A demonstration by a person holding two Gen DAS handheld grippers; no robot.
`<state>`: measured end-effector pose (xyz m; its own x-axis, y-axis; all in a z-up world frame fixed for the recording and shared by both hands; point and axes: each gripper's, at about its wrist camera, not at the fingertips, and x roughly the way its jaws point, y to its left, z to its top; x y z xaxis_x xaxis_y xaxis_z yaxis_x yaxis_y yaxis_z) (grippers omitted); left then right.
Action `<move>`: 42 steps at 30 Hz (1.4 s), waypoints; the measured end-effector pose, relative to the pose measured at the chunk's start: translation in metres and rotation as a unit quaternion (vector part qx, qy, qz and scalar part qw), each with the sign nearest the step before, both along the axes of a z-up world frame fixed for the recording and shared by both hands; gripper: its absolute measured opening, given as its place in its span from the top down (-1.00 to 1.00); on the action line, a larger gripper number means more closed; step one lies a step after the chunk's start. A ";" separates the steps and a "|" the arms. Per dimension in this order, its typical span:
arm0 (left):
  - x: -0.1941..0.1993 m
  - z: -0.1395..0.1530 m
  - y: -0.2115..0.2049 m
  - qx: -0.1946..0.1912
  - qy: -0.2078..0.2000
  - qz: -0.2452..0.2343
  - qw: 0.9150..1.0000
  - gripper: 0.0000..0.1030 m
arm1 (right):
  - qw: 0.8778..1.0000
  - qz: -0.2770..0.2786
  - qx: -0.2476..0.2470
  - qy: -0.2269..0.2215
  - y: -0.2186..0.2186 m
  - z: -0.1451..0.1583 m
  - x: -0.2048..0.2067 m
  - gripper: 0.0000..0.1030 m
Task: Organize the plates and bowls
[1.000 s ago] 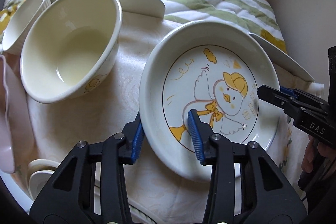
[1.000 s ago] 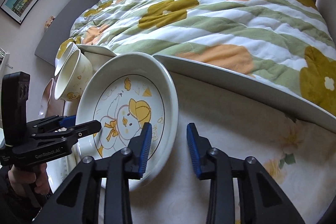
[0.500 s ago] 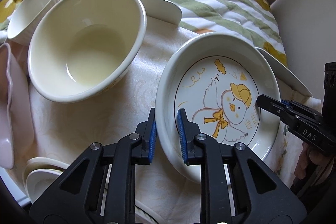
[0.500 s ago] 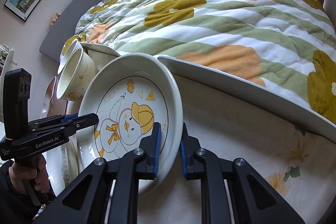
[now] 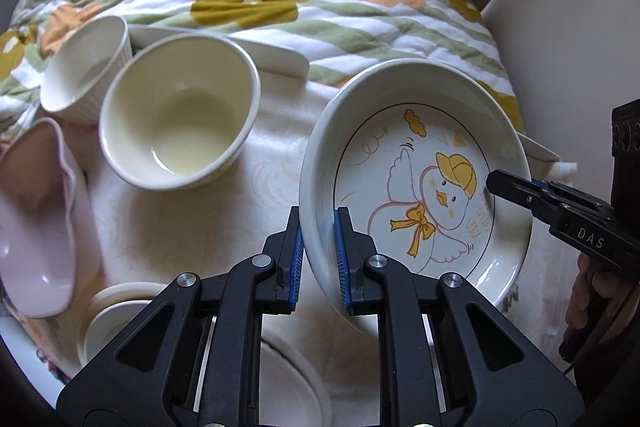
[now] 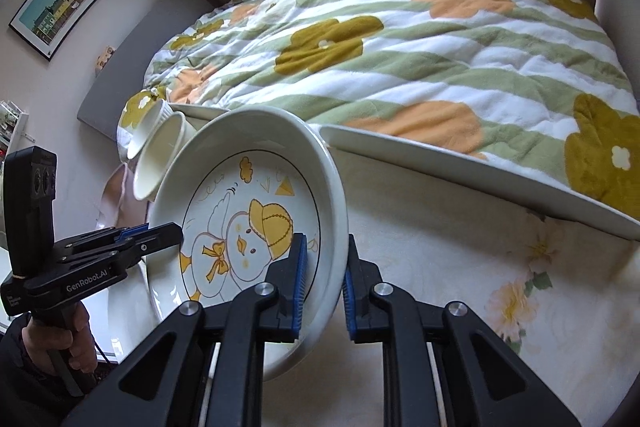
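Left gripper (image 5: 319,259) pinches the near-left rim of the duck plate (image 5: 416,187): one blue pad sits on the outer wall, the other inside the well, both pressed against the ceramic. Right gripper (image 6: 324,283) clamps the opposite rim of the same plate (image 6: 248,223) in like manner, inner pad over the printed duck's cap, outer pad on the plate's outside wall. In the left wrist view the right gripper's black jaws (image 5: 520,189) enter from the right edge and meet the plate beside the duck's head; a hand (image 5: 592,291) grips its handle below. Plate is held between the two tools, tilted, its left side raised clear of the cream tablecloth (image 5: 272,163). Cream bowl (image 5: 180,123) stands to the plate's left, apart from it; ribbed white bowl (image 5: 86,71) just behind that; pink dish (image 5: 36,227) at far left. A long white platter (image 6: 472,175) lies beyond the plate at the edge of the floral quilt (image 6: 400,39). Compared with one second ago: both sets of jaws then stood spread astride the rim with the plate flat on the cloth; they have just been closing onto it, and the plate now sits higher and more steeply tipped in both views.
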<state>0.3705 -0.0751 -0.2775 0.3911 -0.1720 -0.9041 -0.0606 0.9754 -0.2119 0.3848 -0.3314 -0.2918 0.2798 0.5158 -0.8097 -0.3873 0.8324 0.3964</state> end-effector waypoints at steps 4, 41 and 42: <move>-0.020 0.023 0.012 -0.006 -0.019 -0.022 1.000 0.75 | 1.000 -0.017 -0.002 -0.018 0.006 0.024 -0.024 0.71; -0.132 -0.026 0.137 -0.022 0.030 -0.142 0.989 0.73 | 0.986 -0.153 -0.065 0.025 0.136 -0.011 -0.210 0.71; -0.131 -0.028 0.136 -0.020 0.032 -0.142 0.989 0.73 | 0.986 -0.154 -0.063 0.025 0.137 -0.012 -0.211 0.71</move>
